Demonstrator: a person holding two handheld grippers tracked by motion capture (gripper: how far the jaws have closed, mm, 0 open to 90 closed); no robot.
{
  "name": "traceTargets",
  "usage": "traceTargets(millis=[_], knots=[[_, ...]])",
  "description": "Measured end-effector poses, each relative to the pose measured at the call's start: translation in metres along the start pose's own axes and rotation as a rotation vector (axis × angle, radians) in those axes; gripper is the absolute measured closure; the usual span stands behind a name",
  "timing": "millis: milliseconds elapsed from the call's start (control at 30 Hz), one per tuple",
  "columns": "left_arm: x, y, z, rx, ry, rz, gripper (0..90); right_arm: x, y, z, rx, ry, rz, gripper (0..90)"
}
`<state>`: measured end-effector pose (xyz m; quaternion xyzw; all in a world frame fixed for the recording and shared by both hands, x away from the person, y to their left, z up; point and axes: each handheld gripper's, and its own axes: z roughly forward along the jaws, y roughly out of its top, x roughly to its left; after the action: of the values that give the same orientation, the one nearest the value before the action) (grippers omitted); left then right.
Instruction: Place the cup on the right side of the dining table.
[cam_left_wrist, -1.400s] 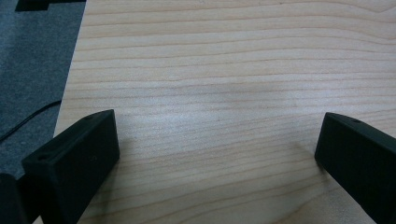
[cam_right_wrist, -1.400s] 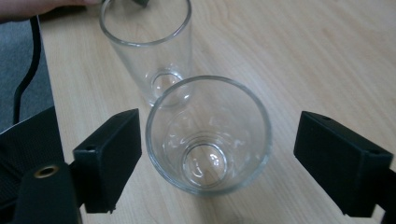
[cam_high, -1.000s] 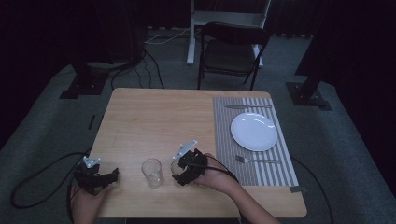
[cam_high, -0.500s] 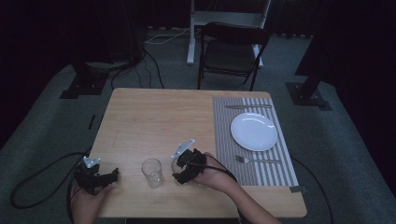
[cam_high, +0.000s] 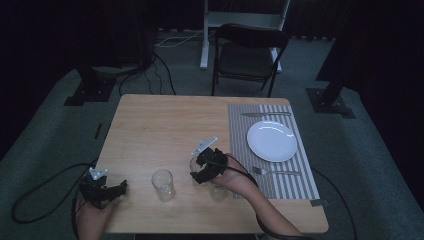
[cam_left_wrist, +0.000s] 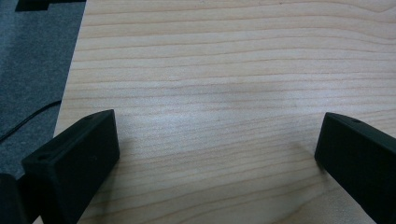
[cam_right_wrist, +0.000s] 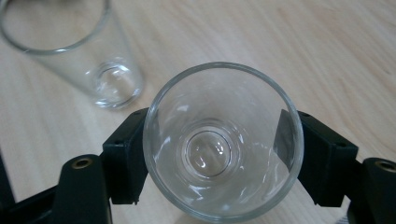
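Observation:
My right gripper (cam_high: 202, 169) is shut on a clear drinking glass (cam_high: 194, 163) near the middle of the table's front half. In the right gripper view the glass (cam_right_wrist: 223, 140) is seen from above, mouth open and empty, and the right gripper (cam_right_wrist: 215, 156) presses a black jaw against each side of its wall. A second clear glass (cam_high: 163, 185) stands upright on the wood just to the left, also in the right gripper view as a second glass (cam_right_wrist: 70, 46) at the top left. My left gripper (cam_high: 119, 188) rests at the front left corner, open over bare wood (cam_left_wrist: 215, 93).
A striped placemat (cam_high: 240, 150) on the right carries a white plate (cam_high: 271, 141), a fork (cam_high: 277, 171) and a knife (cam_high: 265, 114). A black folding chair (cam_high: 248, 55) stands beyond the far edge. Cables trail off the table's front left.
My right gripper, holding the glass, has shifted slightly away from the front edge. The left gripper and the second glass have stayed put.

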<state>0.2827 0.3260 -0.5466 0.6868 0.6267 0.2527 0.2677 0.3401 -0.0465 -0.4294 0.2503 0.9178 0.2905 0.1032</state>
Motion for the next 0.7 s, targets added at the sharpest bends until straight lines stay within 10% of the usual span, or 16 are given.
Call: traceTargets(millis=[700], knots=[[0.000, 0.000, 0.000, 0.001, -0.001, -0.001, 0.2, -0.074, -0.008, -0.010, 0.027, -0.128, 0.162, 28.3]])
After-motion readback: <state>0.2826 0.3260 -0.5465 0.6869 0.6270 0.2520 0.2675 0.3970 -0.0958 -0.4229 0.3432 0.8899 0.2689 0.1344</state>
